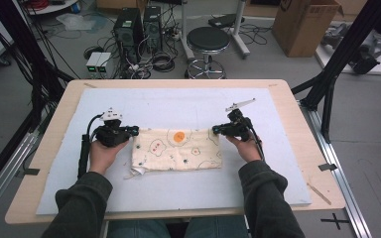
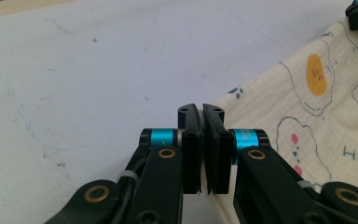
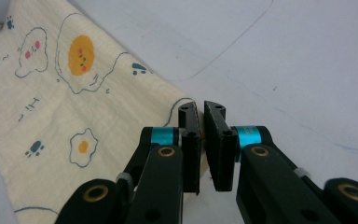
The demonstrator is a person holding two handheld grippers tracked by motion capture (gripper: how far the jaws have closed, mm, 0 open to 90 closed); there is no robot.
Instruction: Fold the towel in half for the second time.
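Observation:
A cream cloth (image 1: 178, 148) printed with fried eggs lies folded into a wide strip on the pale mat (image 1: 178, 99). My left gripper (image 1: 134, 130) is at the strip's far left corner, held in the person's left hand. In the left gripper view its jaws (image 2: 202, 108) are pressed together, with the cloth's (image 2: 307, 116) edge running into them. My right gripper (image 1: 214, 130) is at the far right corner. In the right gripper view its jaws (image 3: 202, 106) are closed on the cloth's (image 3: 74, 93) corner, and a sliver of fabric shows between them.
The mat covers most of the wooden table (image 1: 297, 129). Beyond the table's far edge stand a black stool (image 1: 207, 42), computer towers (image 1: 139, 27) with cables and a cardboard box (image 1: 302, 25). Black frame struts (image 1: 337, 64) flank both sides.

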